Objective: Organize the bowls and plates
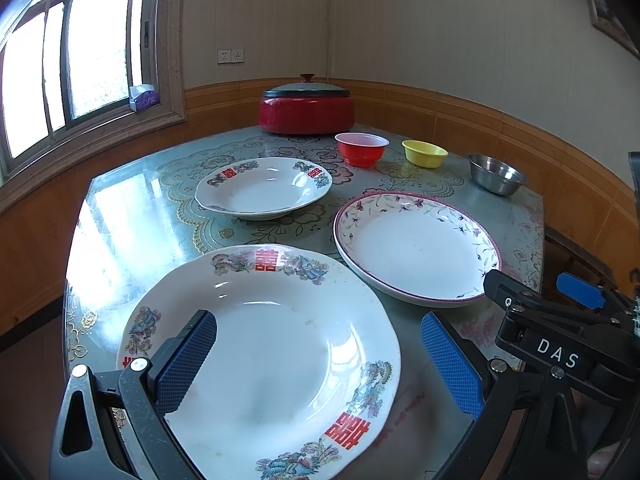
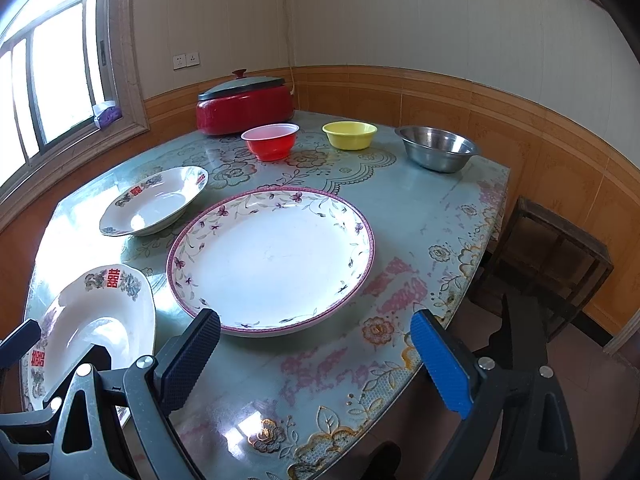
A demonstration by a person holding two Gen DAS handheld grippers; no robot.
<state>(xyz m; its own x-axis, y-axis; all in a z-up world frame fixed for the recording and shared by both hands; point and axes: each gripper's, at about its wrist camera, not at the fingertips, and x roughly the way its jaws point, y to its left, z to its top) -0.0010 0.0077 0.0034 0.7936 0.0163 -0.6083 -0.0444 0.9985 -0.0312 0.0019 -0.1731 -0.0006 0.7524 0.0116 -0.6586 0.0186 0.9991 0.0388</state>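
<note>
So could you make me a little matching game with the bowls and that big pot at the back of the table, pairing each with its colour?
Things:
1. pot with lid
2. middle bowl
3. right-hand bowl
4. bowl nearest the pot

Colours:
A. yellow
B. shiny metal
C. red outside, pale inside
D. red with a dark-rimmed lid

Pairs: 1-D, 2-A, 3-B, 4-C

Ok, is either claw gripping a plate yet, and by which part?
No. Both claws are open and empty: the left claw hovers over the near plate, the right claw before the floral plate.
</note>
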